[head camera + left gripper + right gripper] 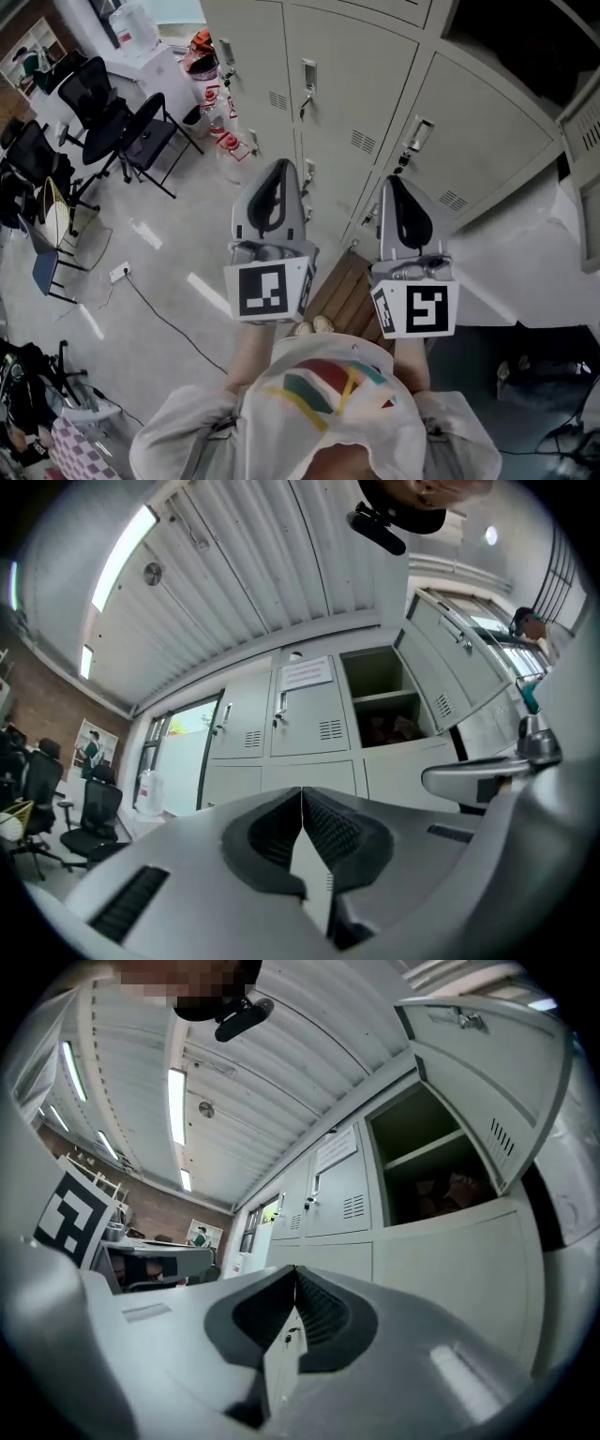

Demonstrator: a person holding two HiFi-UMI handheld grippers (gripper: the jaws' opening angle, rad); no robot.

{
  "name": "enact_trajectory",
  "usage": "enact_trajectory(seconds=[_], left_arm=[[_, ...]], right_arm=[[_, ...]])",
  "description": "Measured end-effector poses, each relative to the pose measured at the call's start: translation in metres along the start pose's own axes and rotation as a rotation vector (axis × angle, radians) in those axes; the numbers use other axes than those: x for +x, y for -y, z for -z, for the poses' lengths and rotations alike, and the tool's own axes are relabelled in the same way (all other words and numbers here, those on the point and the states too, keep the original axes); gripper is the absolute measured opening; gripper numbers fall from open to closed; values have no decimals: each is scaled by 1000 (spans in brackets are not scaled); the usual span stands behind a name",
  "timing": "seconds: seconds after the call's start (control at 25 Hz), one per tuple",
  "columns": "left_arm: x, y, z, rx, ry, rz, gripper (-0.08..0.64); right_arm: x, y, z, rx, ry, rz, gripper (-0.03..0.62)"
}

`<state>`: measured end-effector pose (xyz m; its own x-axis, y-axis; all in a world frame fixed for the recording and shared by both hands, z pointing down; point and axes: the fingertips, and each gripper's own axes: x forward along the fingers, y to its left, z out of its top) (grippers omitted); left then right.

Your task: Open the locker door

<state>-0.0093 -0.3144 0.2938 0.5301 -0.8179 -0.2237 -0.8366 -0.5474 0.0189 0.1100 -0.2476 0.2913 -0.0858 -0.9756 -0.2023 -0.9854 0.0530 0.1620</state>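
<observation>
"Where is the locker door (483, 1068)?"

"It is up in the top row of the grey lockers (309, 714). It is swung wide open. The space behind it is dark and has a shelf (382, 697) inside."

"What is the left gripper (301, 797) doing?"

"Its fingers (333, 832) are pressed together. Nothing is between them."

"And the right gripper (295, 1277)?"

"The same. Its fingers (323, 1316) are pressed together and hold nothing."

"Do they touch the door?"

"No. The two grippers are side by side in front of the lockers, apart from the door."

"What is beside the open locker?"

"Closed doors. One has a white paper (305, 672) stuck on it."

"Anything else?"

"Black chairs (141, 131) stand on the floor (159, 319), off to the left."
</observation>
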Motion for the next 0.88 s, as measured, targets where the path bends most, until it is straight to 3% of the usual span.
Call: enact_trajectory(seconds=[0.24,0.36,0.88], left_arm=[[-20,-23,21,33,-56,-100,17],[-24,-23,27,53,-63,-95,17],[-28,-34,29,63,-71,-127,17]], right_arm=[[16,-41,24,21,-28,-124,5],[21,-54,31,20,-43,-159,5],[28,-70,37,20,-64,-203,5]])
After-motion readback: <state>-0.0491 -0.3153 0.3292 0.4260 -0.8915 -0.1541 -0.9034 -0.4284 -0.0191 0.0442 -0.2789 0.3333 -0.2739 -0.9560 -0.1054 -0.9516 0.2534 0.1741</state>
